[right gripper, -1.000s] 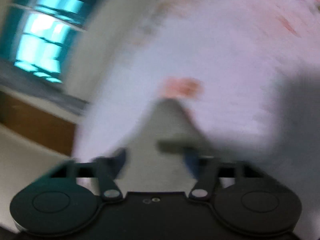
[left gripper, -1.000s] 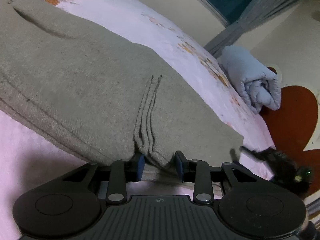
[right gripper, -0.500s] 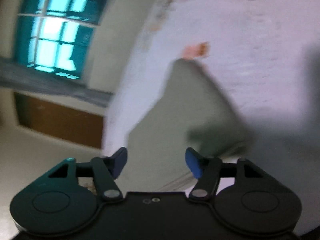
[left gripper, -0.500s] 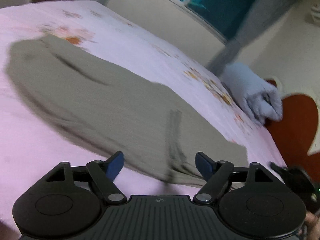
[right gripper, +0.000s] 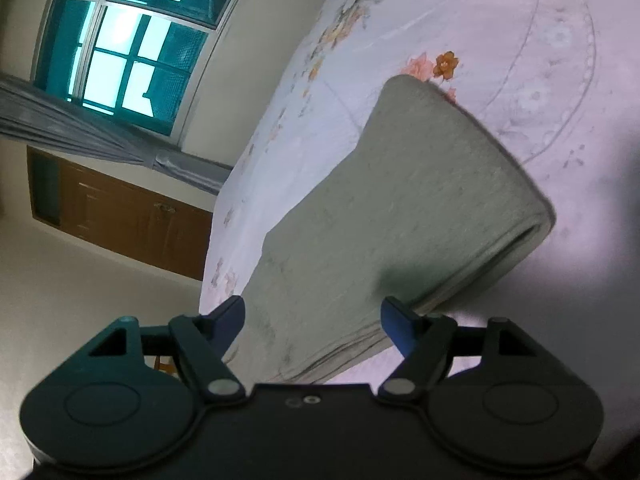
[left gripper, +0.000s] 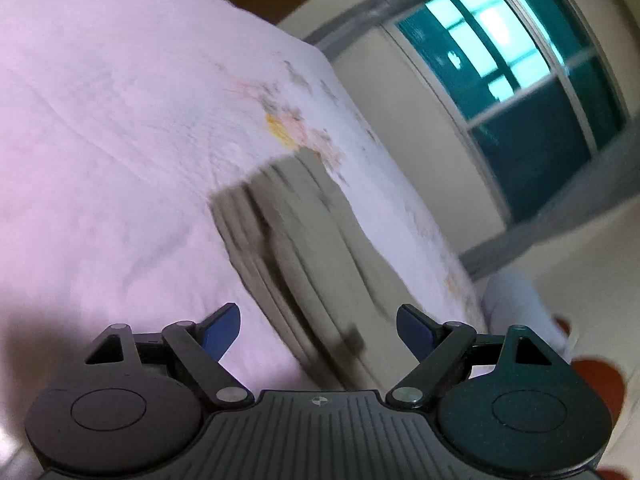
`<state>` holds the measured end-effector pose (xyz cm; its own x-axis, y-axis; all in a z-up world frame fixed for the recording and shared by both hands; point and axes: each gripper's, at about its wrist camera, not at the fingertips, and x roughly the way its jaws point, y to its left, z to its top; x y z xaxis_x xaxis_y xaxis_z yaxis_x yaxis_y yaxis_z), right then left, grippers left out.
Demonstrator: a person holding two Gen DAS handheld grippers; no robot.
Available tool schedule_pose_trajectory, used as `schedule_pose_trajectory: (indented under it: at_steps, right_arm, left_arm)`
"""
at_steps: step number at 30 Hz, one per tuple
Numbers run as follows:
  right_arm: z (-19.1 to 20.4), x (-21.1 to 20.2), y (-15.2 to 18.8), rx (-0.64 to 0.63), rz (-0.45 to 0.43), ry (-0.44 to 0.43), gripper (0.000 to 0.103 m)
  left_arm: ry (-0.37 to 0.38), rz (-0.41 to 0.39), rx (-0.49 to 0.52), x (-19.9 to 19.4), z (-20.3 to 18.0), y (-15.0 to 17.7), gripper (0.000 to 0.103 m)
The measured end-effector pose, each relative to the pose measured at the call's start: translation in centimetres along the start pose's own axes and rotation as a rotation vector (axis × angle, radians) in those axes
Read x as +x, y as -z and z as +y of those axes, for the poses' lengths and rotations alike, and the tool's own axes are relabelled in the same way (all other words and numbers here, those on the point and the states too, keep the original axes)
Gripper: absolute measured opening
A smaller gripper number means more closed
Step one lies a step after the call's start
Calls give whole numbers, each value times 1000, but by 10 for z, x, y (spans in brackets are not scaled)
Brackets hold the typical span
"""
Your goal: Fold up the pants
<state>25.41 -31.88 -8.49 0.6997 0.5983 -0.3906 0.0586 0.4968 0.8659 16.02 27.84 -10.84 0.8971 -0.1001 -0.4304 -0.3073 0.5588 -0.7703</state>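
The folded grey-green knit pants (right gripper: 404, 204) lie in a flat stack on the pale pink floral bedsheet (right gripper: 520, 32), their rounded fold to the right and layered edges nearest the camera; the right gripper (right gripper: 312, 320) hangs over them with blue-tipped fingers spread wide and empty. The left gripper (left gripper: 318, 330) is likewise spread apart and holds nothing, the pants (left gripper: 304, 236) blurred beyond it; a teal-paned window (right gripper: 128, 40) stands behind the bed.

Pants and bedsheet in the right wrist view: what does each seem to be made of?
The pants look like a thick grey-green knit, probably fleece or sweatshirt cotton: matte, slightly heathered surface and soft rounded fold edges in stacked layers. The bedsheet looks like thin woven cotton or a blend: smooth, pale, with a printed floral pattern.
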Motion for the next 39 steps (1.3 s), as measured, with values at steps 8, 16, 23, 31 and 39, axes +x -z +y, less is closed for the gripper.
schedule_pose_trajectory:
  at_steps: [8, 16, 23, 31, 39]
  right_arm:
    - [8, -1, 11, -9, -22, 41, 69]
    - [26, 23, 25, -25, 12, -1, 69]
    - [50, 84, 60, 39, 174, -142, 68]
    - [26, 121, 82, 150, 230, -69, 49]
    - [29, 104, 76, 143, 246, -95, 57]
  left_arm:
    - [22, 0, -81, 52, 28, -41, 84]
    - [-10, -24, -22, 70, 23, -46, 49]
    - [129, -38, -37, 47, -2, -66, 43]
    - [160, 2, 74, 43, -42, -82, 39]
    - [113, -9, 26, 37, -12, -69, 41]
